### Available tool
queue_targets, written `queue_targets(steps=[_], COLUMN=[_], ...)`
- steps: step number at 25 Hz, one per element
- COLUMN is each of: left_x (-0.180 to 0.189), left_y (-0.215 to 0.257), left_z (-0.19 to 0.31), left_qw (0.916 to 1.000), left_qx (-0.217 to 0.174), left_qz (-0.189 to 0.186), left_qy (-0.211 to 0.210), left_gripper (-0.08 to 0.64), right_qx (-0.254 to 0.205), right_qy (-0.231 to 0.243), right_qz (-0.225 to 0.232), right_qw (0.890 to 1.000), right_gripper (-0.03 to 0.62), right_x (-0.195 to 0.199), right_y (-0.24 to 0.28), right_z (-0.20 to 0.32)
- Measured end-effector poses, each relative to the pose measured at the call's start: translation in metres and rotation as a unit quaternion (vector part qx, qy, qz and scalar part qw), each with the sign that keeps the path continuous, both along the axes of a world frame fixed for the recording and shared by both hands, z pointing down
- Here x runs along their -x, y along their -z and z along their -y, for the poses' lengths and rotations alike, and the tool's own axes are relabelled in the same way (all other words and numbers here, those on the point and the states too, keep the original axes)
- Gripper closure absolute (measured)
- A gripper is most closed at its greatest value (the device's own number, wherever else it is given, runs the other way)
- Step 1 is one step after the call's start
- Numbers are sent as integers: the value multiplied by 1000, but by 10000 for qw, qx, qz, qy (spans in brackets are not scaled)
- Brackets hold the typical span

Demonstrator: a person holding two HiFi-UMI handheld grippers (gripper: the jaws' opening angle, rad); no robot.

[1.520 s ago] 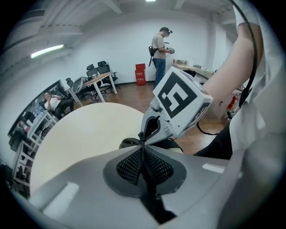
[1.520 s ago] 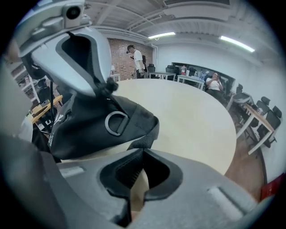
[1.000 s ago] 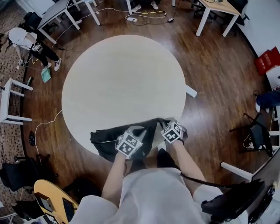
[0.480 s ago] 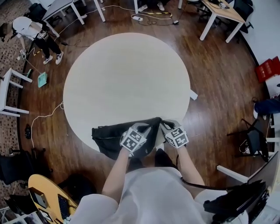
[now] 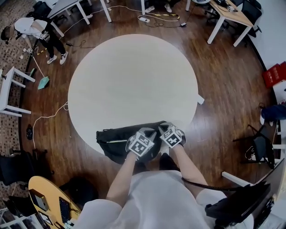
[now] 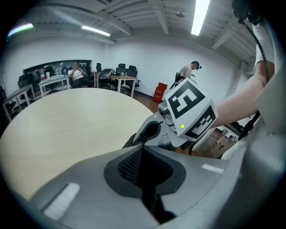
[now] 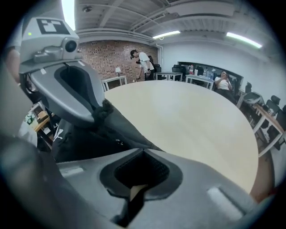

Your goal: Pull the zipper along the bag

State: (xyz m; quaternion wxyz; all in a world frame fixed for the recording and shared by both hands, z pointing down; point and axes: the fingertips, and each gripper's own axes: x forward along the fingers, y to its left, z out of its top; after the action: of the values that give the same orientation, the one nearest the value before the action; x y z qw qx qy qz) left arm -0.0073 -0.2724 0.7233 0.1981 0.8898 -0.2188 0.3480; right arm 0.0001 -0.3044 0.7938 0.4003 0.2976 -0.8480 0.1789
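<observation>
The left claw [image 6: 142,150] is pressed together, pinching a bunched fold of the black bag [image 5: 114,142]. Just beside it, the right claw [image 7: 143,154] is also pressed together near the bag's right end; whether it grips anything I cannot tell. The bag lies at the near edge of the round pale worktop [image 5: 129,76]. Beyond, a desk [image 5: 228,13] stands on the wood floor [image 5: 223,80].

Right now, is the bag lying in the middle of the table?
No, the black bag lies at the near edge of the round table.
</observation>
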Motion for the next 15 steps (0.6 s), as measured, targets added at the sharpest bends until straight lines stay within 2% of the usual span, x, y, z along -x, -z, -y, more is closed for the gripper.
queue_targets(steps=[4,8,11,13,15], left_x=[18,37,44,45,39], left_y=[5,9,5,6,7], left_z=[-14,-23,-28,-31,-40], left_qw=[9999,9981,9963,9969,9971], left_qx=[8,22,-68,-210,-575], left_qz=[78,-119,-171,-10,375], left_qy=[90,604,836,758,335], left_gripper=[545,545,545,545,545], right_qx=[18,71,125,169,250], right_qy=[-78,-184,-441,-594,-746], right_qz=[-132,-70,28,46,111], right_qw=[9999,9998,9989,9981,9968], right_gripper=[600,600,600,600,600], right_x=[-4,-2,0,1,2], right_y=[-3,-4,-7,-6,-6], right_z=[2,1,1,0,0])
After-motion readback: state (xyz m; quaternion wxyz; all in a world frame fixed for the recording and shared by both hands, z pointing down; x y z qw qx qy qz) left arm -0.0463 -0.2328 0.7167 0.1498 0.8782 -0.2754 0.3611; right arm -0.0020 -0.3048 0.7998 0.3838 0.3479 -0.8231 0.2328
